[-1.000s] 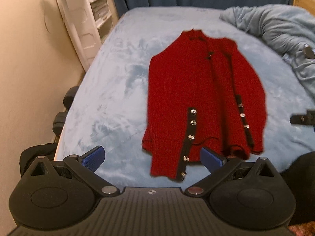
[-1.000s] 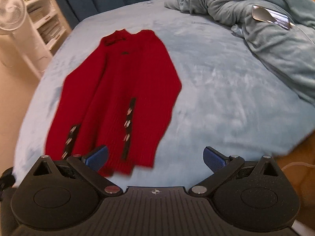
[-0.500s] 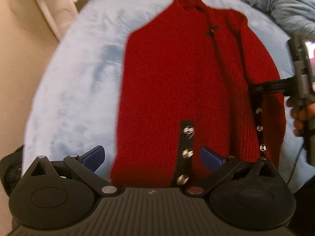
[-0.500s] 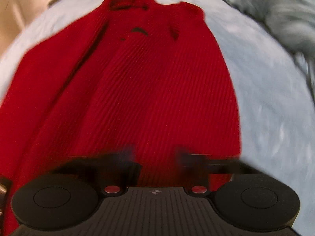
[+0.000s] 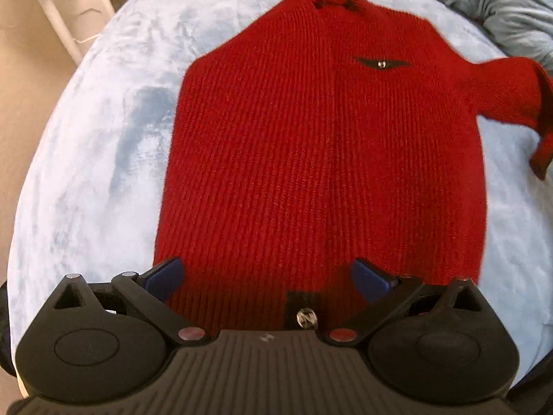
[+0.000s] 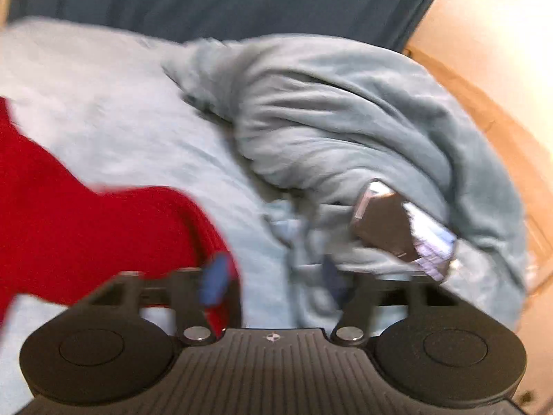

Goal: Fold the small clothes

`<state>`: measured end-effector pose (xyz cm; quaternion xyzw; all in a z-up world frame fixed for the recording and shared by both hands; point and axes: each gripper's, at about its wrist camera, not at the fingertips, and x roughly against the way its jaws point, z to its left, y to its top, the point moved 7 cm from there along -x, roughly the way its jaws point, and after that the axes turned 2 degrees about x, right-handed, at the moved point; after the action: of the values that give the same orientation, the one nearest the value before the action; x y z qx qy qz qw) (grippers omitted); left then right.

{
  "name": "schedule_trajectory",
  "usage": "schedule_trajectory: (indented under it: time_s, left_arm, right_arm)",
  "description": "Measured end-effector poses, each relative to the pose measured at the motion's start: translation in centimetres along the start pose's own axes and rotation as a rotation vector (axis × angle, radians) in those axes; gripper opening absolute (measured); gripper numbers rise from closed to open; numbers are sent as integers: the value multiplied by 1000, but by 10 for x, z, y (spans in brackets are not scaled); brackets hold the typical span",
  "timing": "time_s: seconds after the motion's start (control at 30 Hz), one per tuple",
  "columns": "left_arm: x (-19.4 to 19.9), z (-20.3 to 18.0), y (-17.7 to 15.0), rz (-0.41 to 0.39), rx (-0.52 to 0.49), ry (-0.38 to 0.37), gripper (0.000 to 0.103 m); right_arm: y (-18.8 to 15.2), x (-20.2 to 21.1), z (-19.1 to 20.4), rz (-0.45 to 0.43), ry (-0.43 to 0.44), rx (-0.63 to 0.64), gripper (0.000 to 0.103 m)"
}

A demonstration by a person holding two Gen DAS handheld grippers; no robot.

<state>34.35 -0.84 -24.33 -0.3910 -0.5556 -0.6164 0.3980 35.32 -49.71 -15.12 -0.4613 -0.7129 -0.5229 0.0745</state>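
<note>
A bed (image 5: 103, 131) covered in a pale blue fleece sheet fills both views; a rumpled grey-blue blanket (image 6: 345, 131) is heaped at its far right, with a phone (image 6: 397, 231) lying screen-up in the folds. The task's garment, a red ribbed-knit cardigan (image 5: 321, 145), lies flat in the middle of the sheet, collar toward the far end, hem nearest the camera. Its right sleeve (image 5: 511, 86) is drawn out sideways, the cuff turned over at the edge of the left wrist view; in the right wrist view the same sleeve (image 6: 103, 238) ends at the gripper's left pad. A dark placket tab with a metal snap (image 5: 306, 316) sits at the hem.

The left gripper (image 5: 266, 276) hangs over the hem, jaws spread wide with nothing between them. The right gripper (image 6: 273, 276) is motion-blurred; its jaws have just been opening and stand apart, the sleeve's cuff beside the left pad rather than pinched, as far as the blur allows.

Risks, as judged: the loose knit may stretch or bunch if only one layer is pinched at the hem; the released sleeve could slump unevenly, skewing later folds; the snap may deflect a pad; and a wide sweep rightward could catch the blanket or nudge the phone.
</note>
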Motion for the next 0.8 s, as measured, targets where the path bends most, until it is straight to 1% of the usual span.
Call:
schedule_trajectory:
  time_s: [0.03,0.07,0.1,0.17,0.2,0.23,0.27,0.3,0.33,0.37,0.4,0.43,0.47,0.53,0.57,0.6,0.67,0.7,0.73,0.77,0.8]
  left_arm:
    - [-6,0,1,14,-10,11,103]
    - [-13,2,2,28,-18,26,103]
    - [-19,2,4,31,-31,37,103]
    - [-22,1,9,-10,-70,47,89]
    - [-20,2,11,-17,-80,43,75]
    - [-15,4,14,-30,-71,25,52]
    - [-8,7,18,-47,-64,6,39]
    - [-1,12,22,-54,-58,-7,20]
    - [4,23,29,-67,-46,-2,14]
    - [10,37,40,-96,-37,26,14]
    - [15,57,55,-150,-37,99,13]
    - [18,81,74,-206,-22,183,13]
    - [21,107,94,-251,15,254,12]
    - [32,162,140,-335,111,415,13]
    - [36,181,157,-366,139,470,14]
    - [38,197,172,-383,160,487,20]
    - [40,213,184,-373,216,460,33]
    - [43,213,181,-369,231,423,58]
    - [46,208,173,-372,229,387,88]
    - [47,203,162,-385,221,362,96]
    - [49,194,148,-400,205,348,99]
  right_arm:
    - [-13,12,11,11,63,-9,75]
    - [-32,26,30,37,147,-22,75]
    - [-49,36,44,59,203,-49,75]
    - [-84,58,76,113,317,-102,75]
    - [-100,69,93,144,379,-134,75]
    - [-115,79,108,177,446,-173,75]
    - [-128,89,125,219,526,-238,75]
    - [-135,92,136,248,590,-289,75]
    - [-142,101,148,283,680,-342,75]
    - [-147,107,162,316,766,-386,75]
    - [-150,112,173,348,815,-409,75]
    - [-150,113,181,371,834,-410,75]
    - [-148,113,189,378,834,-404,75]
    - [-142,112,197,363,804,-384,75]
    - [-139,111,200,356,784,-380,75]
    - [-137,106,200,356,772,-381,75]
    - [-134,99,197,357,762,-374,76]
    - [-132,96,196,366,768,-363,76]
    - [-135,94,198,379,781,-354,76]
    - [-138,96,201,401,799,-349,77]
    - [-144,97,202,416,815,-350,77]
